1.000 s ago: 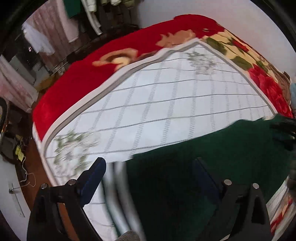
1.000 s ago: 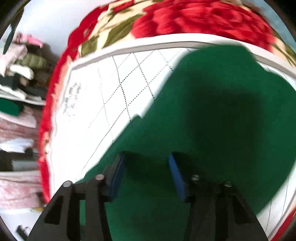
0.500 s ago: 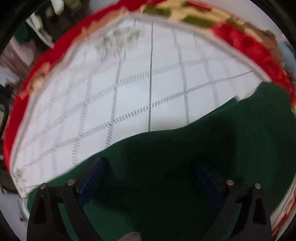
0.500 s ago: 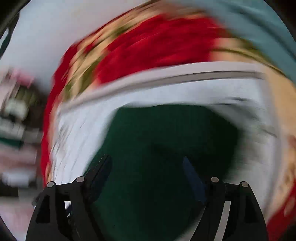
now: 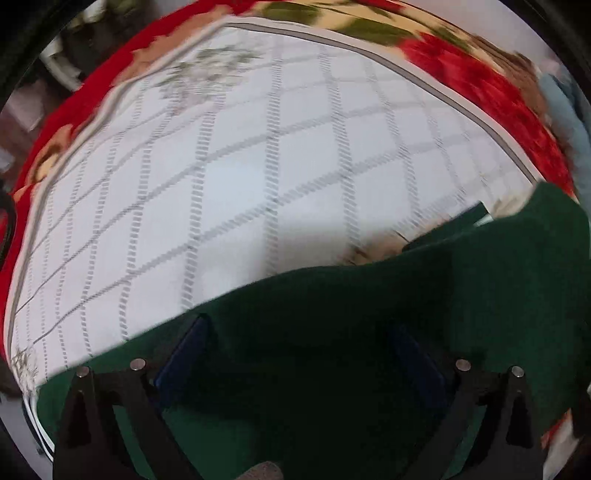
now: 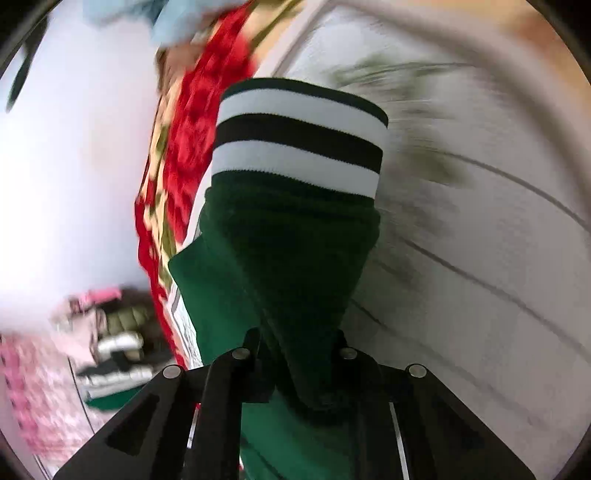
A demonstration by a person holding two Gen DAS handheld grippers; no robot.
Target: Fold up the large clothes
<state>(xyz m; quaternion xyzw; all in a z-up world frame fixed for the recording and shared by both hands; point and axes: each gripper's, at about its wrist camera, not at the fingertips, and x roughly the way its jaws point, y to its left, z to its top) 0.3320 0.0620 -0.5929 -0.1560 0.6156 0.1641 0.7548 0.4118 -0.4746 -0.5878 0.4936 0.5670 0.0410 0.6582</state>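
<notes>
A dark green garment [image 5: 369, 332] lies on a white quilt with a grey grid [image 5: 240, 184]. My left gripper [image 5: 299, 354] points down over the garment's edge, jaws wide open, blue pads [image 5: 184, 350] apart and pinching no fabric. In the right wrist view the garment's sleeve [image 6: 291, 258], ending in a white and dark striped cuff [image 6: 299, 136], hangs bunched out of my right gripper [image 6: 299, 350]. Its jaws are closing with the sleeve between them, and the fingers press on the cloth.
A red floral blanket [image 5: 480, 81] borders the quilt on the far and left sides. A light blue cloth [image 6: 177, 18] lies near the blanket's top. Piled clothes [image 6: 110, 332] sit off to the left, beside a white wall [image 6: 74, 147].
The left gripper dropped over the green garment, then held still, open. The right gripper swung and rolled, closed on the striped-cuff sleeve and lifted it.
</notes>
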